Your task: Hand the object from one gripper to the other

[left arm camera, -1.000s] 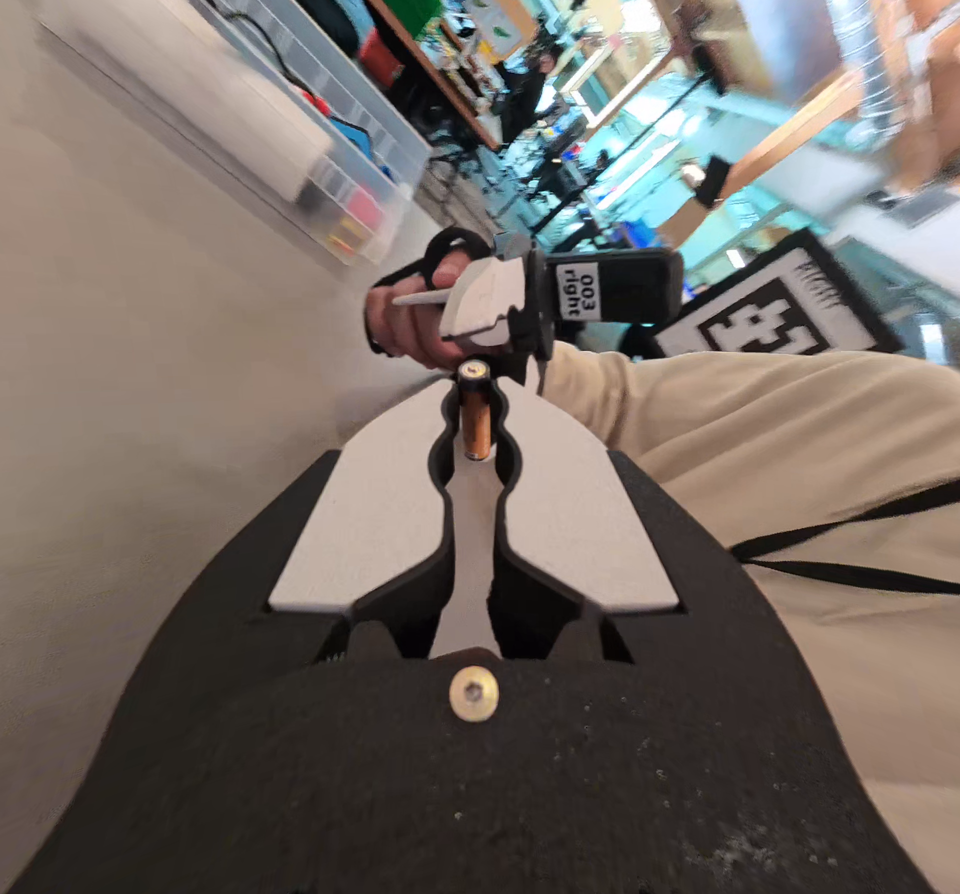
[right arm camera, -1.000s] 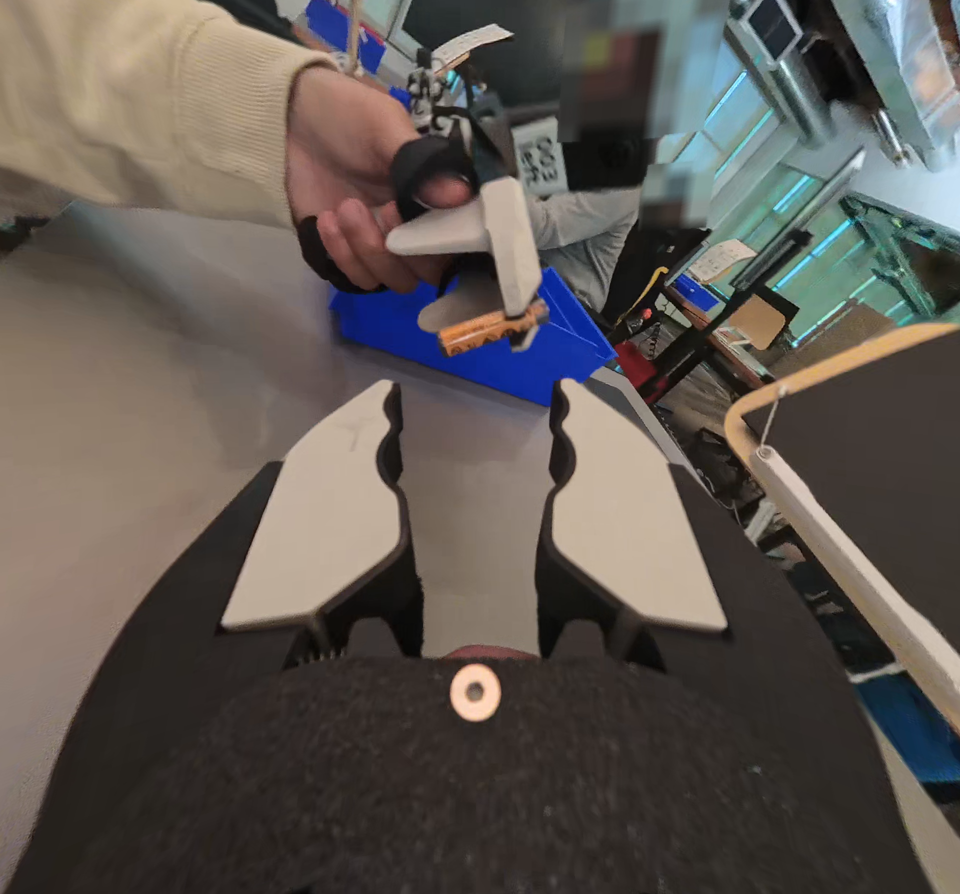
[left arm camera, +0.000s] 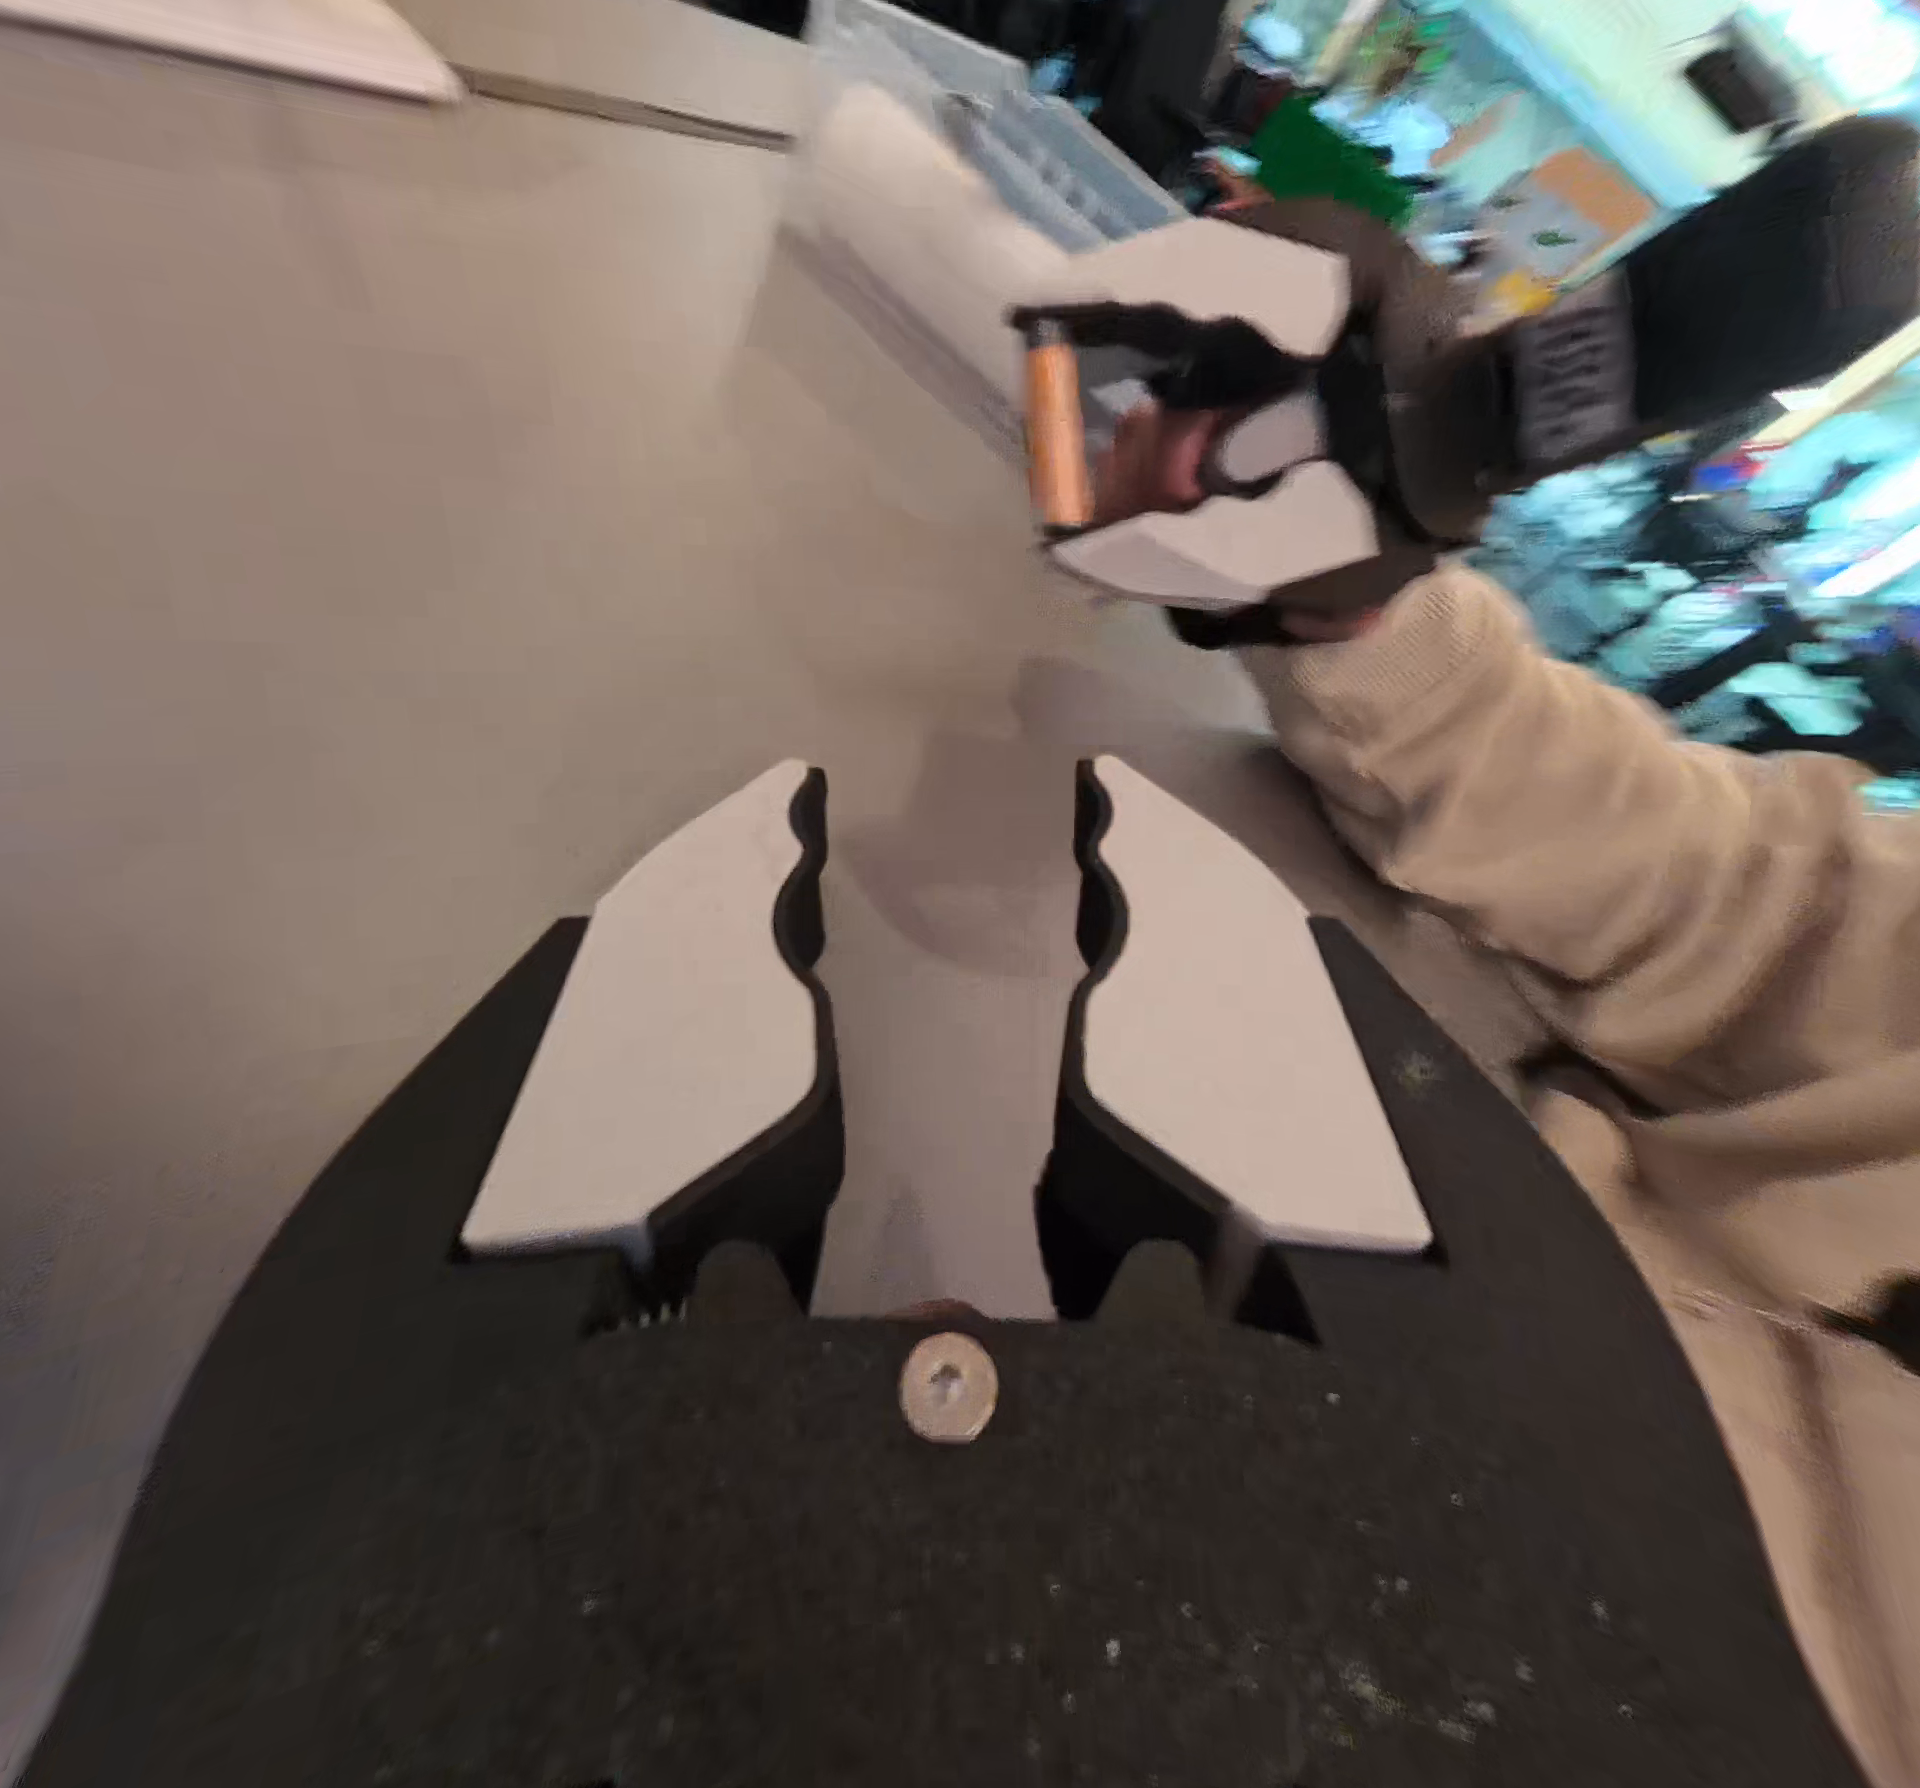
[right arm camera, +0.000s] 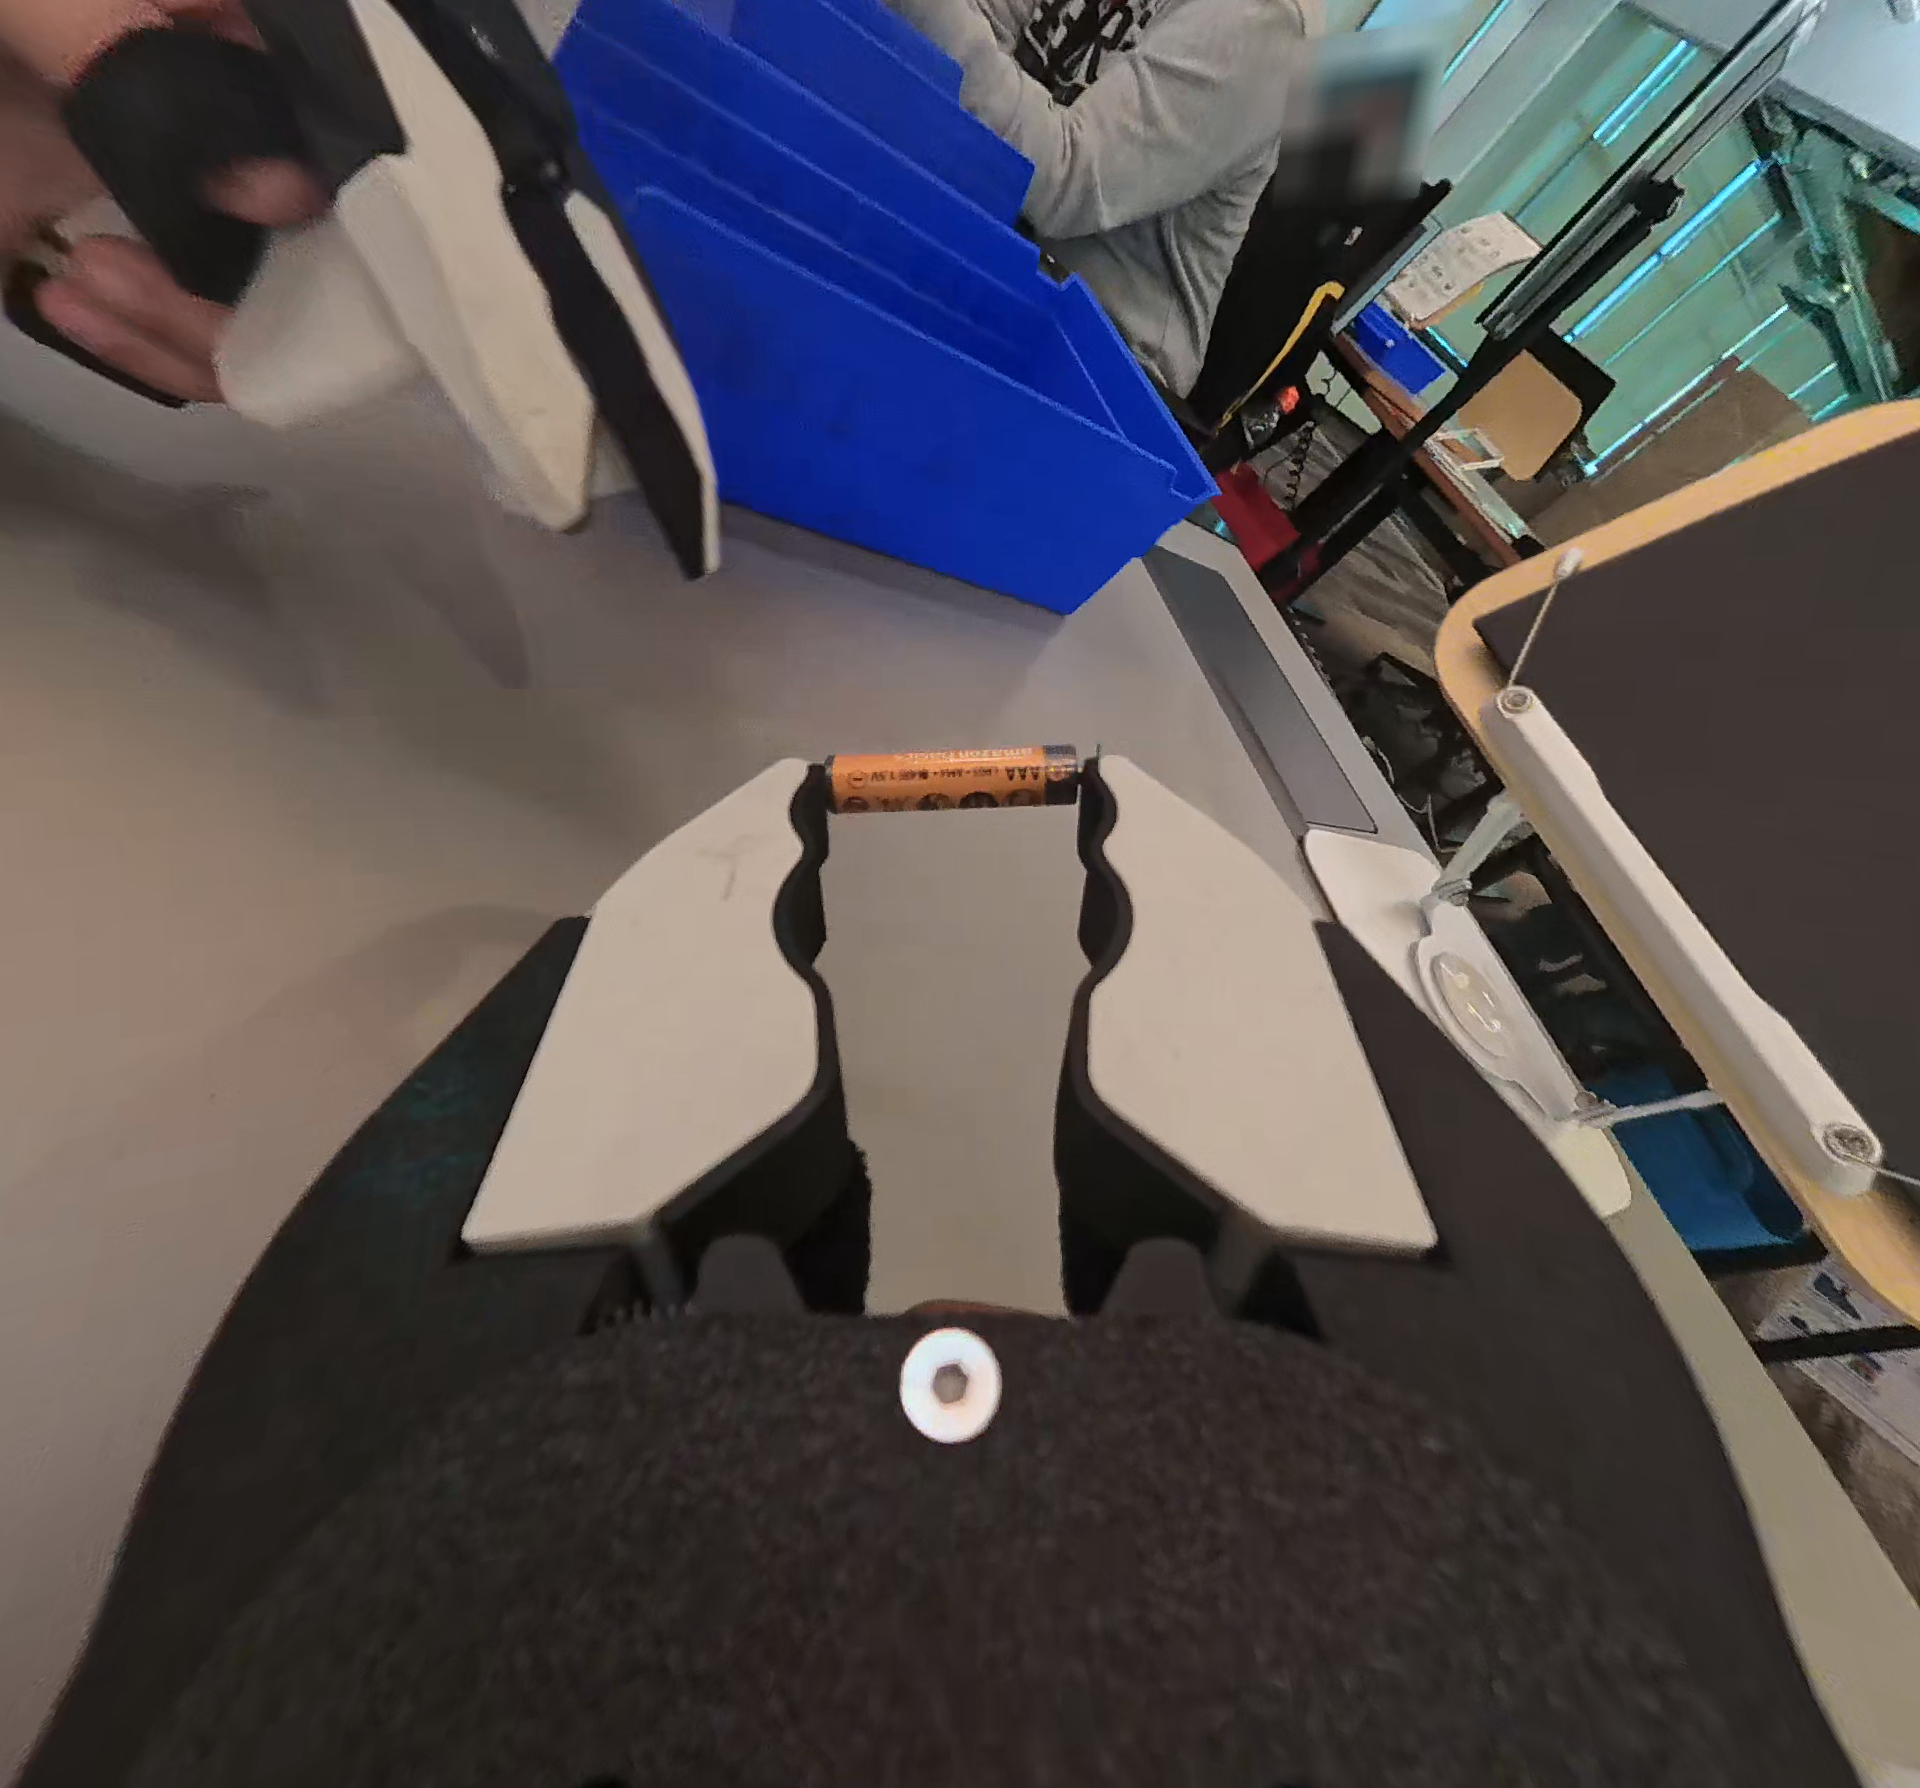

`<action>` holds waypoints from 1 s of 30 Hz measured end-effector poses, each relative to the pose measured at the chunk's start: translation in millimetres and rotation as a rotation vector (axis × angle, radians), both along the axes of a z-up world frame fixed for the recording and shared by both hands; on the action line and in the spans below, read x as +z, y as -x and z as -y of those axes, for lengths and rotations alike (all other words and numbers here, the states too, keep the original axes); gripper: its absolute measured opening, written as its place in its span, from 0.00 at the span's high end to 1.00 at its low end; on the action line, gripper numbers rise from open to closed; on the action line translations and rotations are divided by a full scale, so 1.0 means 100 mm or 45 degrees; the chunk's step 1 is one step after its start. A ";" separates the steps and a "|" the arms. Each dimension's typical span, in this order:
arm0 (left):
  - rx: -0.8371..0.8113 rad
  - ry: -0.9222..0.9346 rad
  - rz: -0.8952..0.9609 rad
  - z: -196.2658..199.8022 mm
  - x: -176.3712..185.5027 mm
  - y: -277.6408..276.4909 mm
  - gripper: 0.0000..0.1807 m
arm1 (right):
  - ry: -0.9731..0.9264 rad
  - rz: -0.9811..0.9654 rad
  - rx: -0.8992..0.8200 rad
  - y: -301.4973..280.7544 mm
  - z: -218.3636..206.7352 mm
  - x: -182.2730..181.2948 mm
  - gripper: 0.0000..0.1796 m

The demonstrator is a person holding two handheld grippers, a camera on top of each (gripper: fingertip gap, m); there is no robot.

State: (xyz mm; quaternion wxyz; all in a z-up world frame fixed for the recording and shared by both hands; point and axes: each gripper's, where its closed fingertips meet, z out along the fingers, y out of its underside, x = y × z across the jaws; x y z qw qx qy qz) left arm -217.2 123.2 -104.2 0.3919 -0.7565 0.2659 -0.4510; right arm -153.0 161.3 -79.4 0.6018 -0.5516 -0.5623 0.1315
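One battery (right arm camera: 953, 780), orange with a dark end, spans the fingertips of the right gripper (right arm camera: 953, 788), clamped end to end above the grey table (right arm camera: 260, 803). Its partner, the left gripper (left arm camera: 948, 803), gapes empty. Two blue bins (right arm camera: 883, 367) stand far right.

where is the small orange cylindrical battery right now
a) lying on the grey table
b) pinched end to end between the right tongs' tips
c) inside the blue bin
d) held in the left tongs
b: the small orange cylindrical battery spans the right tongs tip to tip; the left tongs gape empty.
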 end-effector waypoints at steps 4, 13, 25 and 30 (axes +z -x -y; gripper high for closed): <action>-0.015 -0.050 0.091 0.06 0.15 0.01 0.76 | 0.044 -0.092 -0.031 -0.11 -0.07 0.25 0.74; -0.004 0.030 0.087 0.03 0.06 0.12 0.78 | 0.594 -0.198 -1.105 -2.78 -0.64 0.90 0.74; -0.091 0.040 -0.004 0.07 -0.07 -0.06 0.78 | 1.601 0.177 -1.627 -3.63 -0.05 -0.69 0.74; -0.100 0.030 -0.027 0.11 -0.08 -0.06 0.78 | 1.588 0.179 -1.709 -3.68 -0.15 -0.82 0.74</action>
